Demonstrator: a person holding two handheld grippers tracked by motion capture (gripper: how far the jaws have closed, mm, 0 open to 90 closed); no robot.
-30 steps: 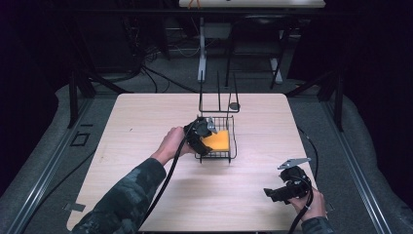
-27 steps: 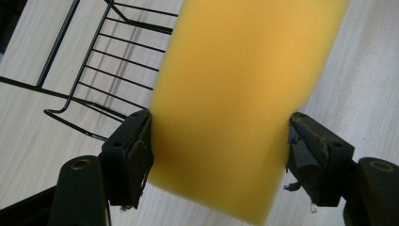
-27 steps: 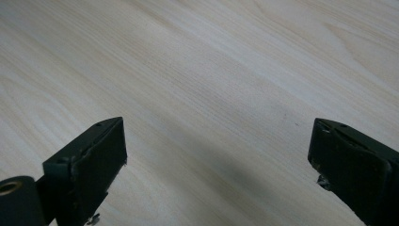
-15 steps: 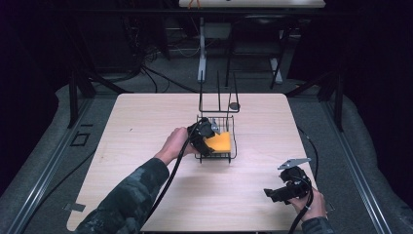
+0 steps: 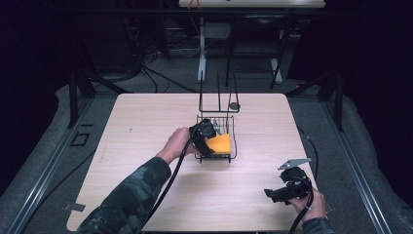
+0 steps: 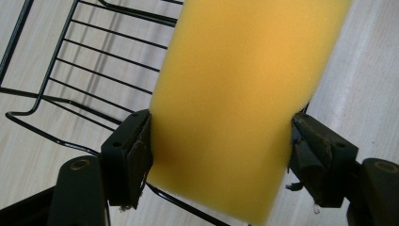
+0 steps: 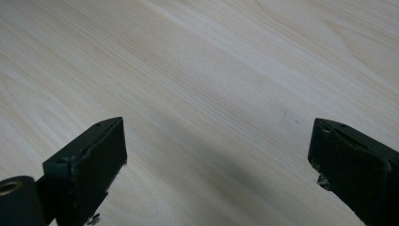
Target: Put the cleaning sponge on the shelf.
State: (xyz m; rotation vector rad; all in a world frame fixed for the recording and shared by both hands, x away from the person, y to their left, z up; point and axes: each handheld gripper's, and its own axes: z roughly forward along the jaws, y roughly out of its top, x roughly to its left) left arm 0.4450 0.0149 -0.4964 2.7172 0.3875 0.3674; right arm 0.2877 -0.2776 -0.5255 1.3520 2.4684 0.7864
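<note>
Sponge going into the wire basket

The left gripper (image 6: 221,155) is clamped on the yellow sponge (image 6: 235,103), its 2 jaws pressing the sponge's sides; they have just been easing apart a little, yet the pads look to be in contact. The sponge sits over the black wire basket (image 5: 233,127) at mid-table, partly inside it. To do this well, I judge the sponge should be lowered flat onto the basket's wire floor before the jaws let go fully, then the gripper lifted straight up so it doesn't snag the rim. Besides the sponge, I cannot tell what else lies in the basket. The right gripper (image 7: 216,155) rests above bare table (image 7: 211,70) near the front edge, its jaws wide apart and holding nothing.
</note>
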